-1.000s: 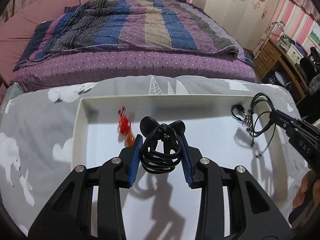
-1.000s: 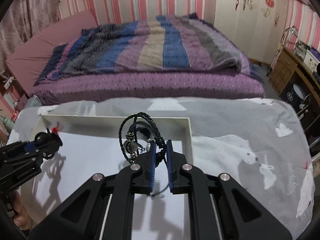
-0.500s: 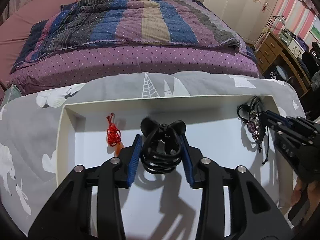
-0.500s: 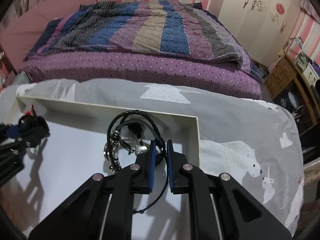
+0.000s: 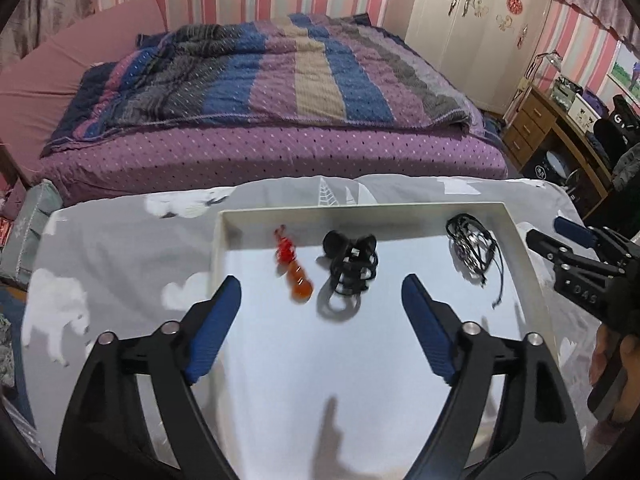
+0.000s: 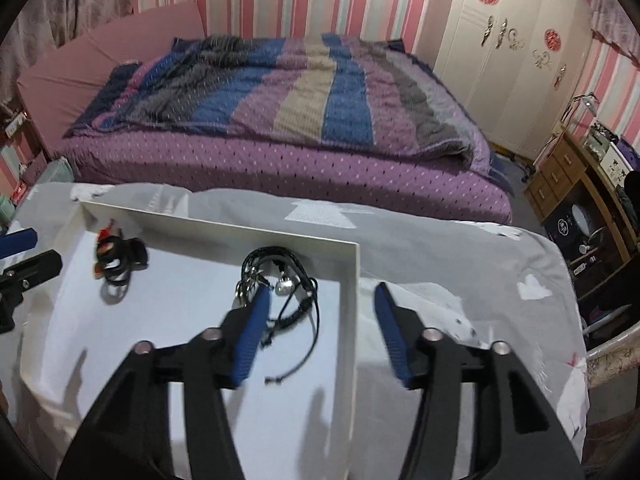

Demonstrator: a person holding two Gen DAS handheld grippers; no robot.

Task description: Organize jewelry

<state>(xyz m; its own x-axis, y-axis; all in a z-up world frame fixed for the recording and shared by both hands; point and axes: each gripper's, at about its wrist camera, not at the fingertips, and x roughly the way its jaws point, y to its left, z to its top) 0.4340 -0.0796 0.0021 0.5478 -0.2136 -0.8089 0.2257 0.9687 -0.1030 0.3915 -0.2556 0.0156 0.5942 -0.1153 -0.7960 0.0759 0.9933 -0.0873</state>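
1. Both hand-held grippers have let go since the earlier frames: a second ago the left one clasped the black hair clip and the right one pinched the black cord bracelets; both sets of jaws have just been opening, and nothing is between them.
2. Left gripper (image 5: 321, 292): black arms with blue ribbed pads, spread wide and released, raised above the shallow white rectangular tray (image 5: 520, 248).
3. Just beyond the gap between its fingers, the black claw-style hair clip with two round ears (image 5: 352, 264) lies on the tray floor, touching neither pad.
4. Beside the clip on its left lies a red knotted cord charm with an orange bead (image 5: 294, 268), slightly blurred.
5. Toward the tray's far right corner lies the bundle of black braided cord bracelets with silver metal charms (image 5: 472, 250), well apart from the left gripper.
6. Right gripper (image 6: 322, 302): jaws parted and empty. Its left pad sits in front of the bracelets' near edge; contact cannot be told. Its right pad hangs outside the tray's right wall.
7. A person's hand (image 5: 612, 364) holds the right gripper's handle at the frame's right edge.
8. A grey cloth with white animal prints (image 5: 120, 264) lies under the tray.
9. Behind stands a bed with a striped purple and blue quilt (image 5: 280, 76).
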